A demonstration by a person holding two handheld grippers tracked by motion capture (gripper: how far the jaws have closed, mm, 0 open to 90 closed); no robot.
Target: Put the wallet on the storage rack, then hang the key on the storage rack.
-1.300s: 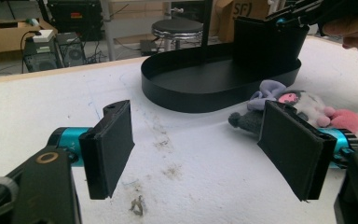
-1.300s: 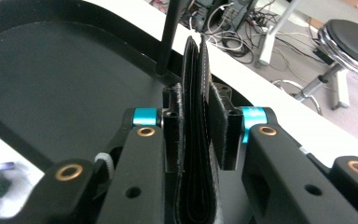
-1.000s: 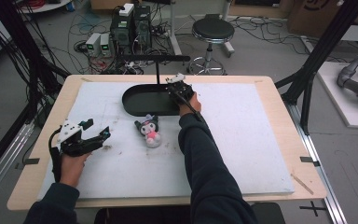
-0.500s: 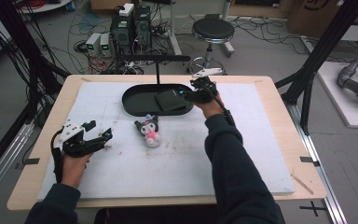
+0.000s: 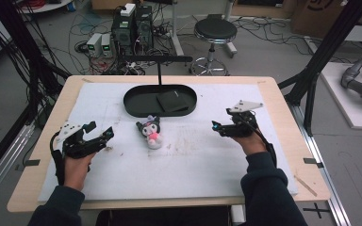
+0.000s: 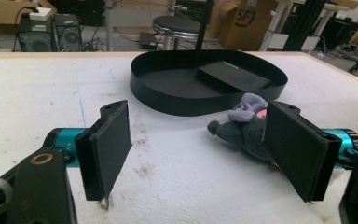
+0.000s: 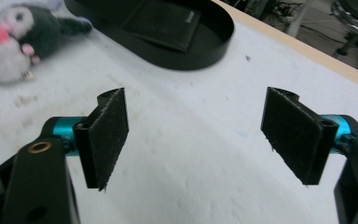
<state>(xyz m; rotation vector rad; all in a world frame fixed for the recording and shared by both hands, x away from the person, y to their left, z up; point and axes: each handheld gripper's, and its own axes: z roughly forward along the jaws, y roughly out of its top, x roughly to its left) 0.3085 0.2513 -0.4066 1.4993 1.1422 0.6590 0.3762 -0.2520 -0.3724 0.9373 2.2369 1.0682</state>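
The small grey-and-pink plush toy (image 5: pixel 151 132) lies just ahead of the empty, wide-apart left gripper (image 5: pixel 107 135); soft and light, best pinched across its body. The right gripper (image 5: pixel 215 127), just opened, holds nothing.

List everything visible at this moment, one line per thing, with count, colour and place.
Oval metal tray: one, black, far centre of the table.
Flat wallet: one, black, lying inside the tray.
Plush toy with dark hood: one, grey, white and pink, on the mat just in front of the tray.
Foam mat: one, white, covering the table.
Wooden table: one, light brown.
Round stool: one, black, behind the table.
Left gripper: black, open, near left.
Right gripper: black, open, jaws just opened, nothing between them.
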